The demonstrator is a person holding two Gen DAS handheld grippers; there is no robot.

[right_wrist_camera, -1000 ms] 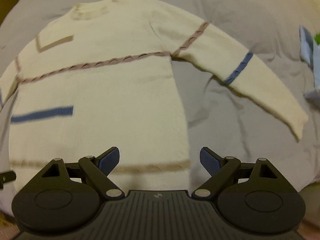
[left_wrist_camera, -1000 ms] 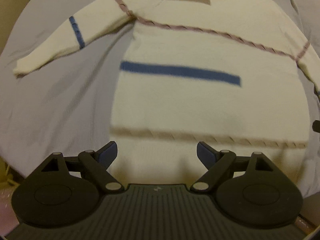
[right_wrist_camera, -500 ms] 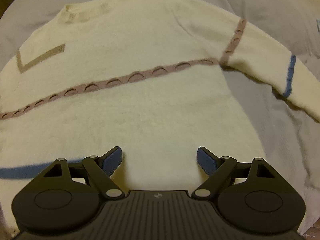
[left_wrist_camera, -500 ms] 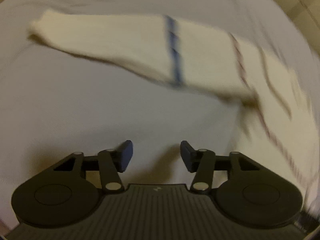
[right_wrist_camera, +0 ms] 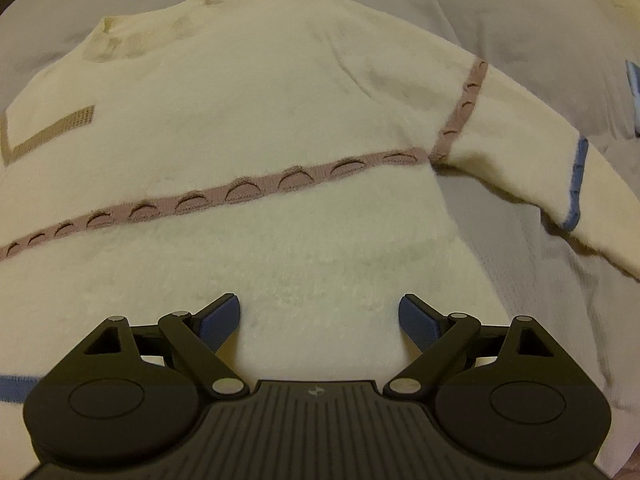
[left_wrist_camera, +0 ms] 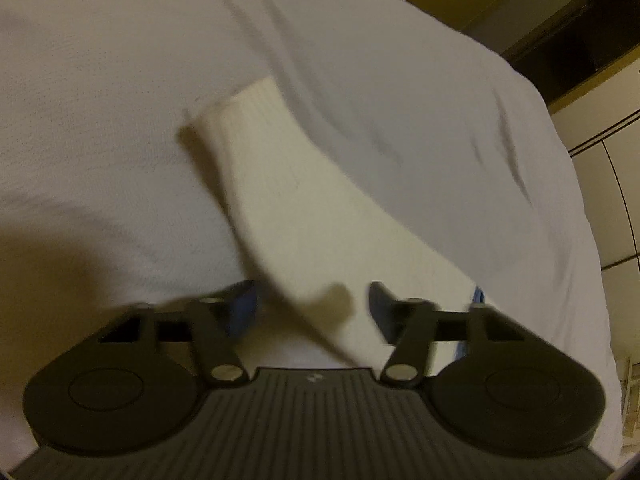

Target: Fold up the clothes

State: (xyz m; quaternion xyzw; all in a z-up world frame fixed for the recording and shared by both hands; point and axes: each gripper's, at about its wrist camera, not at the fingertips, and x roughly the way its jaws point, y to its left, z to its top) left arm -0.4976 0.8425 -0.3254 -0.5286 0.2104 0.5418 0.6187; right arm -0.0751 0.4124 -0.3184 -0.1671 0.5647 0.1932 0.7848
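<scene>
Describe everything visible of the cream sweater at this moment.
The cream sweater looks like fuzzy knit and lies flat, front up, on a grey-white bedsheet. It has a ribbed collar, a mauve scalloped band across chest and sleeve, a tan L-shaped stripe, and blue stripes. One sleeve extends sideways. In the left wrist view the other sleeve, cuff outward, passes between the open left gripper. The open right gripper hovers over the body.

blurred: left gripper [left_wrist_camera: 310, 306] fingers and the sleeve [left_wrist_camera: 320, 220] passing between them, contact unclear | cut off: sweater [right_wrist_camera: 248, 128] body at left and bottom edges, far sleeve [right_wrist_camera: 552, 184] cuff at right edge | unidentifiable: light-blue item [right_wrist_camera: 634, 80] clipped by right edge
</scene>
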